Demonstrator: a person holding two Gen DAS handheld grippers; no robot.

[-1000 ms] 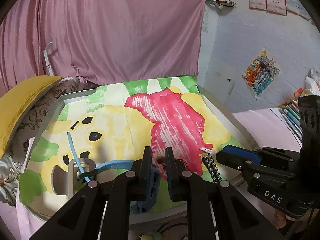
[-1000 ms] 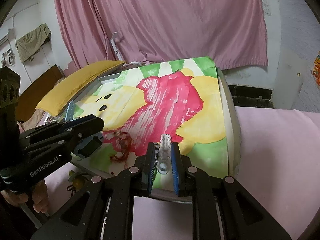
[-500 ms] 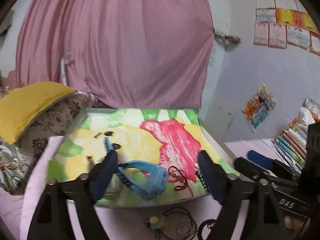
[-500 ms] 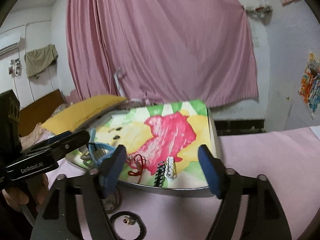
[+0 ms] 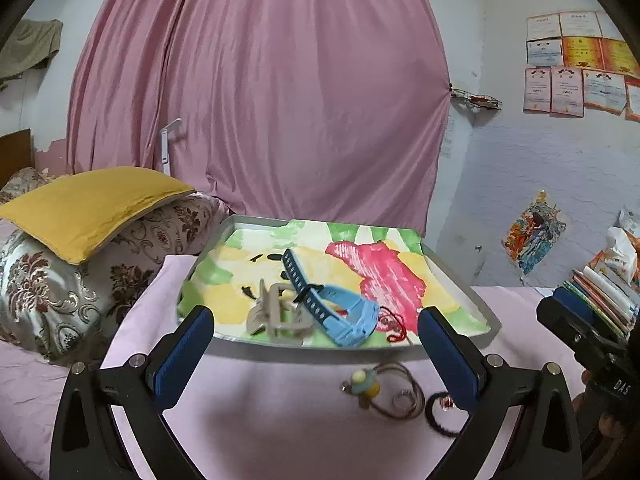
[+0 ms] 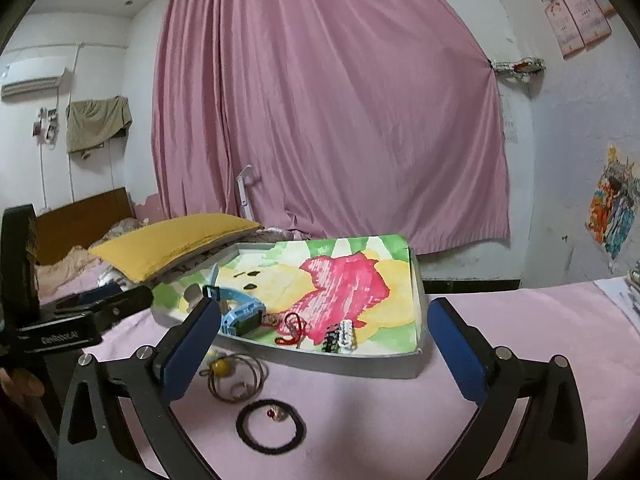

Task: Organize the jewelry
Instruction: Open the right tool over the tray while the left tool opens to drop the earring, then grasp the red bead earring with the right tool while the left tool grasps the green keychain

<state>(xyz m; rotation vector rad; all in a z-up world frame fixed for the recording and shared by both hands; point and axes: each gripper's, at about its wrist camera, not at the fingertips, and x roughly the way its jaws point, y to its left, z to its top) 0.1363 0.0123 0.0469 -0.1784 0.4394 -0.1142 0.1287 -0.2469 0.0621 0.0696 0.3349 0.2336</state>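
Note:
A metal tray with a painted liner lies on a pink sheet. It holds a beige claw clip, a blue watch and a red cord. The right wrist view adds a black and a white clip side by side near the tray's front wall. In front of the tray lie a beaded wire necklace and a black hair tie. My left gripper and right gripper hover before the tray, jaws opening wide and empty.
A yellow pillow rests on a patterned cushion left of the tray. Books are stacked at the right edge. A pink curtain hangs behind. The other gripper shows at each view's side.
Both grippers were shut low over the tray, the right on the white clip, the left by the red cord. Both let go, spread wide and drew back and up.

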